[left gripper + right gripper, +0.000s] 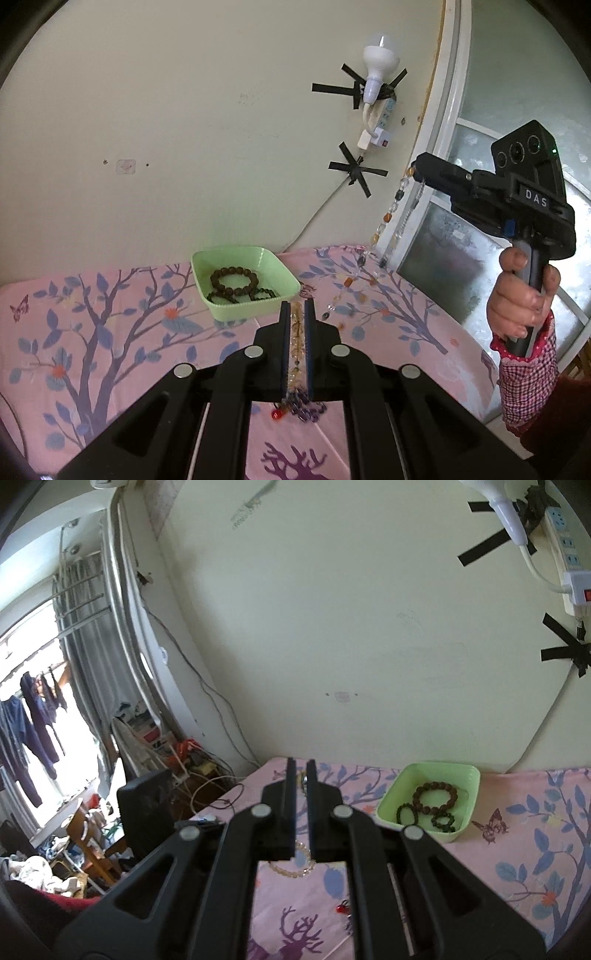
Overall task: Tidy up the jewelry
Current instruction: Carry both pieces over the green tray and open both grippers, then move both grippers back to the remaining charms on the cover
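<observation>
Nearest the lens in the left wrist view, the left gripper (297, 314) is seen pressed together on a beaded necklace (388, 216): amber and clear beads are pinched between its jaws, and a tuft of purple beads with one red bead is let out below them. From there the strand is carried up and to the right, off the bed, to the right gripper (419, 170), where its upper end is pinched at the closed tip. That gripper is held aloft by a hand (517, 295) in a checked cuff; the letters "DAS" can be read on its body.

In the right wrist view the jaws are seen nearly together, with a thin chain only faintly made out in the slit; the grip itself is hard to judge there.

Under both tools a pink bedspread (110, 332) printed with trees and butterflies is spread, mostly bare to the left. A pale bead bracelet (291, 871) is partly hidden behind the right jaws.

Farther back, a green tray (280, 271) is set near the wall edge of the bed, holding a brown bead bracelet (234, 280) and darker green bead loops (406, 812) whose number cannot be told.

Beyond, a bulb (120, 61) and a power strip (384, 114) are fixed to the wall with black tape; the writing on the strip is too small to read. The bed's right edge is met by a frosted glass door (443, 236).
</observation>
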`<state>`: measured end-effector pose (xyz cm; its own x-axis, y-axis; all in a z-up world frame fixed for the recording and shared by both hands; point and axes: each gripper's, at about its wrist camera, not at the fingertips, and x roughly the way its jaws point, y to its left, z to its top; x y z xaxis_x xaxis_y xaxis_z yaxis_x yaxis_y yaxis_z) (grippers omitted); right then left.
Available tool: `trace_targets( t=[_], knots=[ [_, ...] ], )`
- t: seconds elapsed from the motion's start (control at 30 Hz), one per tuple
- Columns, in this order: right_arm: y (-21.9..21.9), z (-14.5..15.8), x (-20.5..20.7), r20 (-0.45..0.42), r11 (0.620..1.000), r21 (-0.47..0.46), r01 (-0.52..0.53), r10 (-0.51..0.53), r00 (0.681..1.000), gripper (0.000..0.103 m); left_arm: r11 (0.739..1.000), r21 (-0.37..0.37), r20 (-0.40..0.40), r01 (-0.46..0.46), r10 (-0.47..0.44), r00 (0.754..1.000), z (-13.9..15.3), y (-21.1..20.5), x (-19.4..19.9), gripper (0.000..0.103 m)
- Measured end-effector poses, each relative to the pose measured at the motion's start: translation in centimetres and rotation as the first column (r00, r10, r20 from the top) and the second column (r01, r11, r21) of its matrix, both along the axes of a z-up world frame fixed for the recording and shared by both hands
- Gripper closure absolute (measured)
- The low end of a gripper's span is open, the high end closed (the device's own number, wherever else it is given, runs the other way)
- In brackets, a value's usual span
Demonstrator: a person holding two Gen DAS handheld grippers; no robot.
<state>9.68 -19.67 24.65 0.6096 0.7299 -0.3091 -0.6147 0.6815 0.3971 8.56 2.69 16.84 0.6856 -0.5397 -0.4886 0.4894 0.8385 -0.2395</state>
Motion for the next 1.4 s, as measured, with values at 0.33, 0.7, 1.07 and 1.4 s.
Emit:
trace_targets(
  t=[0.33, 0.7, 1.07, 1.4],
  knots=[
    [0.0, 0.4, 6.3, -0.006, 0.997, -0.039, 0.067, -0.067, 0.998, 0.098, 1.0, 0.023, -0.032, -0.007, 0.008, 0.999, 0.3, -2.0, 8.7, 0.096],
    [-1.6, -3.1, 14.9, -0.064, 0.99, -0.046, 0.135, -0.137, 0.988, 0.098, 0.993, 0.103, -0.122, -0.055, 0.067, 0.99, -4.9, -4.9, 18.5, 0.095],
    [-1.5, -11.4, 16.5, -0.118, 0.964, -0.168, 0.207, -0.228, 0.966, 0.042, 0.986, -0.008, -0.271, -0.167, 0.158, 0.949, -10.7, -3.1, 21.5, 0.095],
    [-2.2, -13.3, 8.9, -0.135, 0.968, -0.142, 0.205, -0.224, 0.965, 0.042, 0.989, 0.061, -0.212, -0.138, 0.148, 0.966, -9.5, -1.3, 12.5, 0.095]
  ],
)
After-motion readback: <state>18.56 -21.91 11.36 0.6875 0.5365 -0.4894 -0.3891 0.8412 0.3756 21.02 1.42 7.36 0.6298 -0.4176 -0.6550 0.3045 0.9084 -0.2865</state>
